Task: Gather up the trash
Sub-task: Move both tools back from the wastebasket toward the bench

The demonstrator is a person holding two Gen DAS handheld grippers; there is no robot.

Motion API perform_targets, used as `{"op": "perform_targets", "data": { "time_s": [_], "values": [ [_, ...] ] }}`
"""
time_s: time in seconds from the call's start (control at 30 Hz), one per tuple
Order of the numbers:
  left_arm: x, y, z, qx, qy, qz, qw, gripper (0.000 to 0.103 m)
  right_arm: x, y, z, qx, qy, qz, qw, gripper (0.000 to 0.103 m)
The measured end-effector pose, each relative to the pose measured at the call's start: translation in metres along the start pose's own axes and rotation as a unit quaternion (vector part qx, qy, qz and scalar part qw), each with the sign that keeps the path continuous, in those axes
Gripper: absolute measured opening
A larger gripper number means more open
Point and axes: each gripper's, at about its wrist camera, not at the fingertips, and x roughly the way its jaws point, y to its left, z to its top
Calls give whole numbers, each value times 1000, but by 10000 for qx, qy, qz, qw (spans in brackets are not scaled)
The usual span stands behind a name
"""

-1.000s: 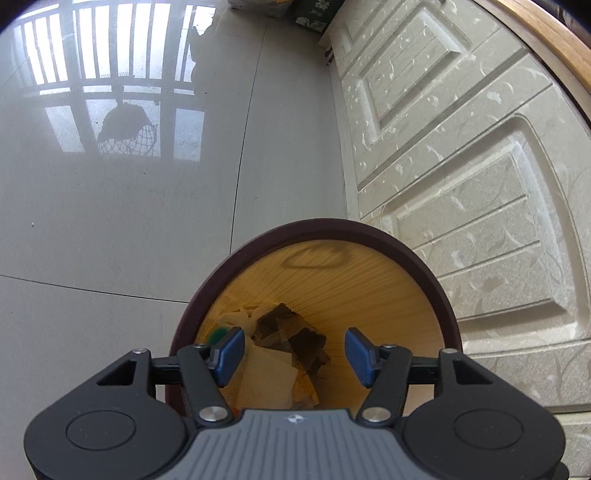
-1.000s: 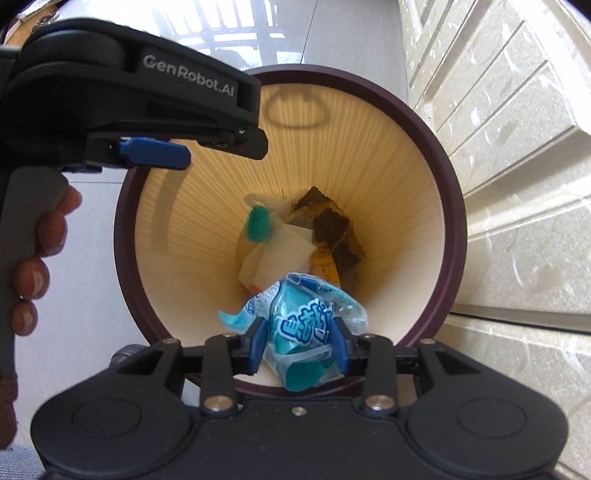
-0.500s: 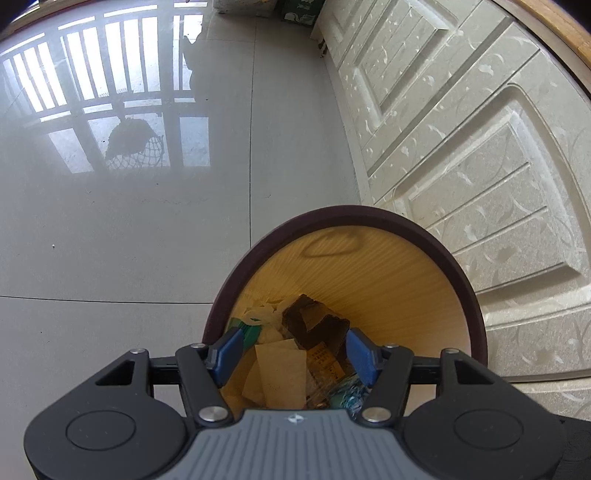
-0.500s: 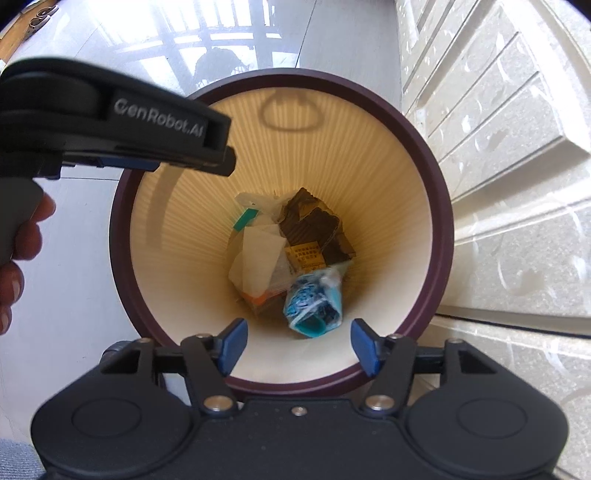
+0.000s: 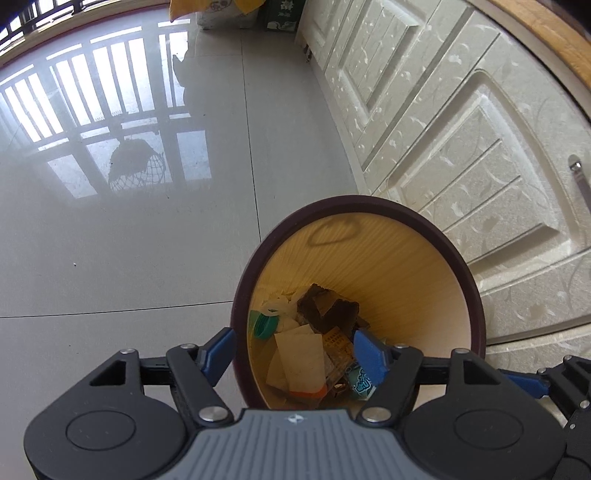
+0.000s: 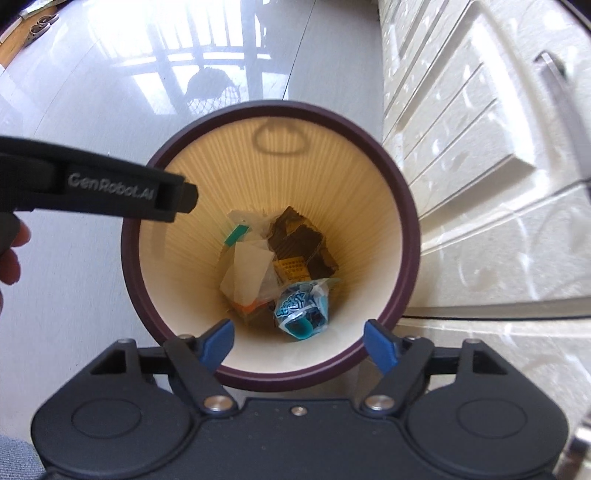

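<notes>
A round bin with a dark maroon rim point(image 6: 406, 206) and pale ribbed inside stands on the floor; it also shows in the left wrist view point(image 5: 469, 280). At its bottom lie a blue snack wrapper point(image 6: 303, 308), brown packaging point(image 6: 299, 240), paper point(image 6: 247, 269) and a green piece point(image 6: 236, 234). The blue wrapper also shows in the left wrist view point(image 5: 360, 382). My right gripper point(image 6: 299, 341) is open and empty above the bin's near rim. My left gripper point(image 5: 293, 352) is open and empty above the bin's left rim; it also shows in the right wrist view point(image 6: 110, 195).
White panelled cabinet doors point(image 5: 461, 129) stand close on the bin's right, with a metal handle point(image 6: 554, 77). Glossy grey floor tiles point(image 5: 129, 240) spread to the left. Bags and a green box point(image 5: 280, 14) stand far back by the cabinets.
My right gripper opened and let the blue wrapper drop into the bin, then rose. My left gripper drew back to the left and up from the bin.
</notes>
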Motion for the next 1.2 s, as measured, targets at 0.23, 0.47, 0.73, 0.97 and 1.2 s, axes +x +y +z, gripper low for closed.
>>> {"op": "perform_targets", "data": {
  "time_s": [0.23, 0.47, 0.73, 0.97, 1.2],
  "values": [
    [-31, 2, -12, 95, -129, 101, 9998, 80, -33, 3, -13, 94, -373, -62, 9992, 86],
    [-66, 9, -26, 57, -219, 136, 9997, 89, -64, 4, -28, 231, -715, -161, 9970, 98],
    [-110, 25, -42, -138, -339, 169, 9992, 100, -97, 6, -39, 303, -993, -209, 9944, 103],
    [-147, 22, -56, 2, -533, 333, 9980, 103, -136, 13, -46, 285, -1277, -290, 9910, 103],
    [-183, 28, -71, -64, -767, 339, 9965, 103, -178, 14, -57, 395, -1546, -365, 9865, 103]
  ]
}}
